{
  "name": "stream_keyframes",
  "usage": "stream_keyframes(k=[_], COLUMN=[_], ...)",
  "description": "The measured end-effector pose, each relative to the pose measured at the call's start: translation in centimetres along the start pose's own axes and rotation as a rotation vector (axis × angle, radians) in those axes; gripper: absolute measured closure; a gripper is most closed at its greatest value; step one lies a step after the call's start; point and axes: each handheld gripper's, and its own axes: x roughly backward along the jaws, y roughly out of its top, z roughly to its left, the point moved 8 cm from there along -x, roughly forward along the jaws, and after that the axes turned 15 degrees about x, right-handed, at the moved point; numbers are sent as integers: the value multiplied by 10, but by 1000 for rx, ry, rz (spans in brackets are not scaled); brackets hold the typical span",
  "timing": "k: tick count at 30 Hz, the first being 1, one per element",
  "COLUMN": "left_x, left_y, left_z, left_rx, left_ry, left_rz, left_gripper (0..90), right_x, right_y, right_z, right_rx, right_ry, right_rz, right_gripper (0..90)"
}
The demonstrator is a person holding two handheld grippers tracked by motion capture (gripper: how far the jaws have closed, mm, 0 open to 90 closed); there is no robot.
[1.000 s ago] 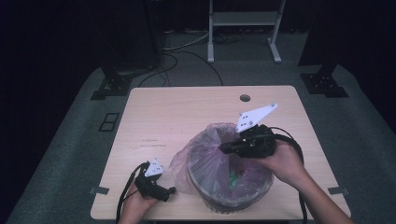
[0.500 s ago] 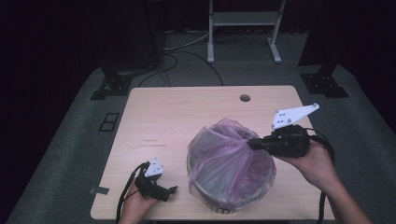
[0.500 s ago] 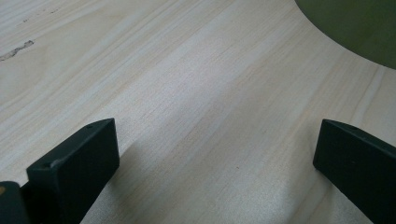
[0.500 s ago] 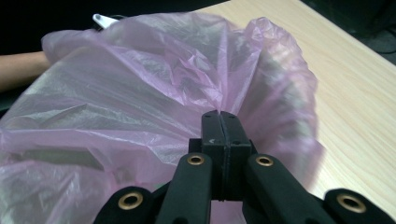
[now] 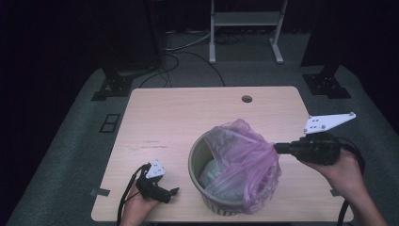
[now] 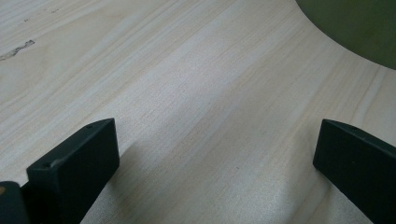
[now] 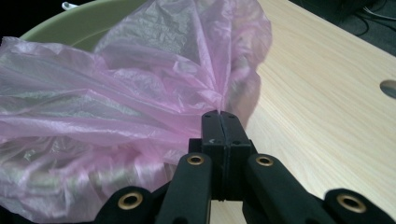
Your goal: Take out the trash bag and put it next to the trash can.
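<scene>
Gripping: right gripper (image 5: 277, 148) jaws clamped on pink bag (image 5: 244, 155) edge, right-centre of high view.
Bag/bin: film stretched rightward past bin (image 5: 197, 157) rim.
Left gripper (image 5: 173, 191): jaws apart, empty, lower left, w/ bin just to its right.

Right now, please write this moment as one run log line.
right tongs: shut on pink bag, stretching its edge past bin rim | left tongs: open, on table | bag half over bin

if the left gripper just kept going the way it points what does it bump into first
Most likely the green bin. The left gripper lies low on the table, jaws open and aimed right, with bare wood ahead in its own view and the bin's wall at the upper right. Depth is unclear, so it may only graze it.
</scene>
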Motion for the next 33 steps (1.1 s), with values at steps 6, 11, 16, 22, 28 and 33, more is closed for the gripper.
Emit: stream_keyframes(k=[6, 11, 16, 22, 28, 33], left_x=[0, 0, 0, 0, 0, 0], left_y=[0, 0, 0, 0, 0, 0], left_z=[0, 0, 0, 0, 0, 0], left_rx=[1, 1, 1, 1, 1, 1], left_ry=[1, 1, 1, 1, 1, 1], left_rz=[0, -1, -1, -1, -1, 0], left_gripper=[0, 0, 0, 0, 0, 0], right_x=[-1, 2, 6, -2, -15, -29], right_y=[-9, 0, 12, 27, 39, 43], right_z=[-2, -4, -6, -5, -3, 3], right_rx=[-26, -34, -52, -64, -71, -44], right_ry=[-1, -12, -22, -24, -36, -45], right_rz=[-9, -50, -98, -119, -126, -105], right_gripper=[880, 743, 596, 332, 153, 131])
